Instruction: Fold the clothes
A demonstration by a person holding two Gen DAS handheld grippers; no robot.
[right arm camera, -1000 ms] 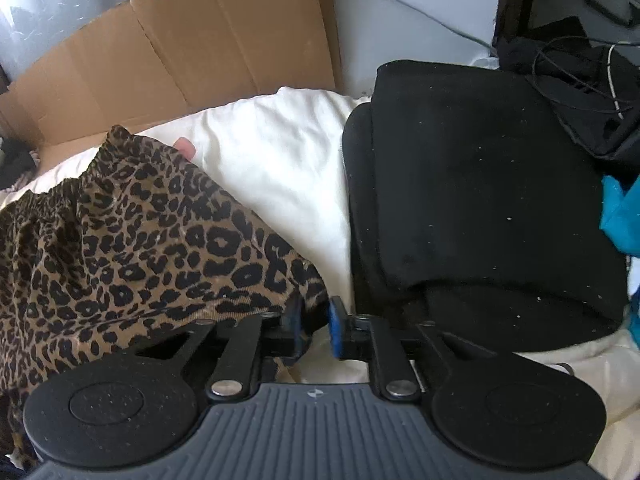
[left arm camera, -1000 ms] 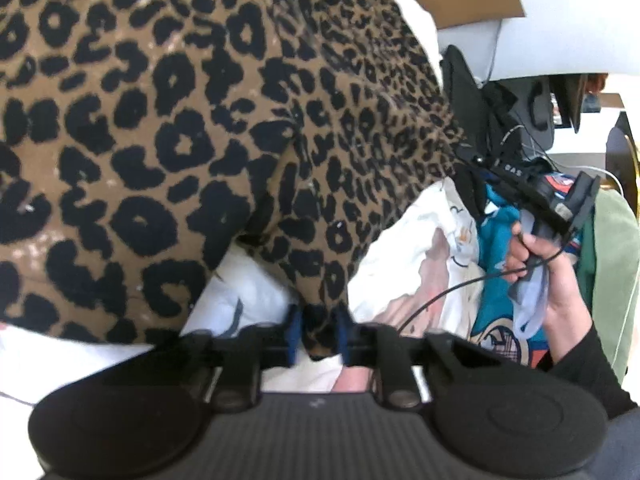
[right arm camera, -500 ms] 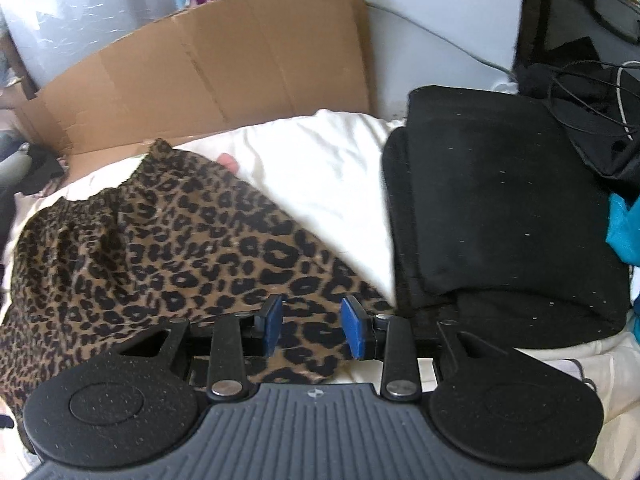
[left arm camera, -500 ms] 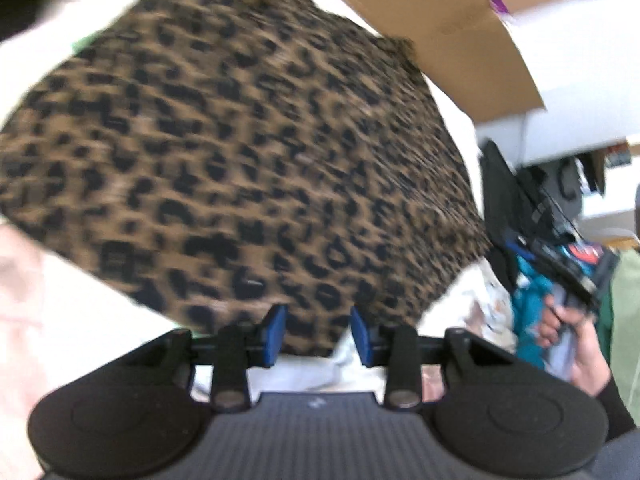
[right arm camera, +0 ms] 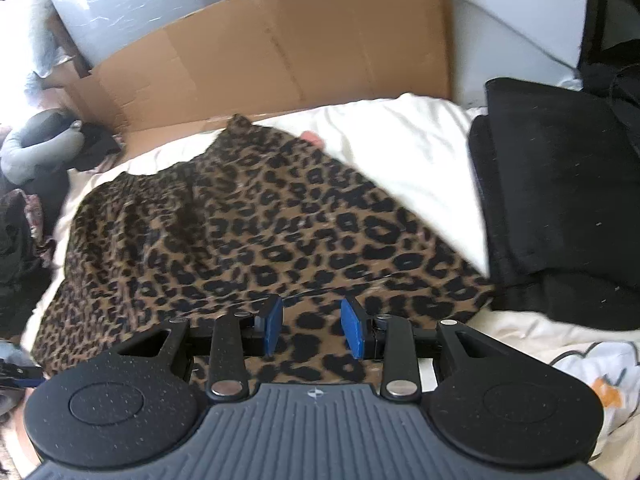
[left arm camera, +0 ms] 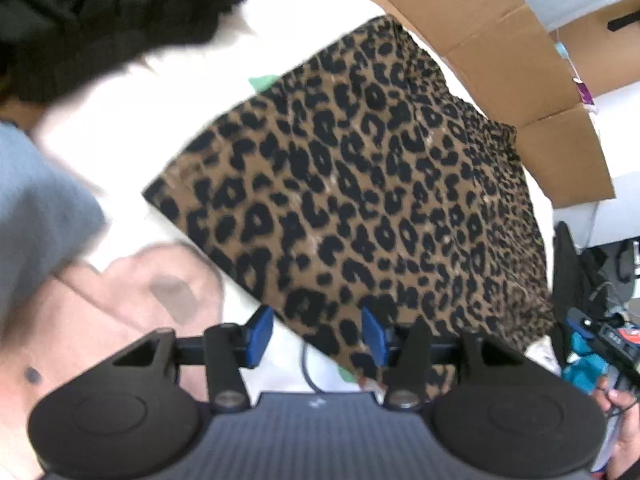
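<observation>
A leopard-print garment lies spread flat on the white bedding; it also shows in the right wrist view. My left gripper is open and empty above the garment's near edge. My right gripper is open and empty above the garment's other near edge. Nothing is between either pair of blue pads.
A folded black garment lies to the right on the bed. A cardboard sheet stands behind the bed. A pink garment and a grey-blue one lie at the left, dark clothes beyond. The other hand shows at the right.
Both grippers were shut on the leopard garment's edges a second ago. They opened and let it go, and it now lies flat. Both grippers have pulled back and opened wider.
</observation>
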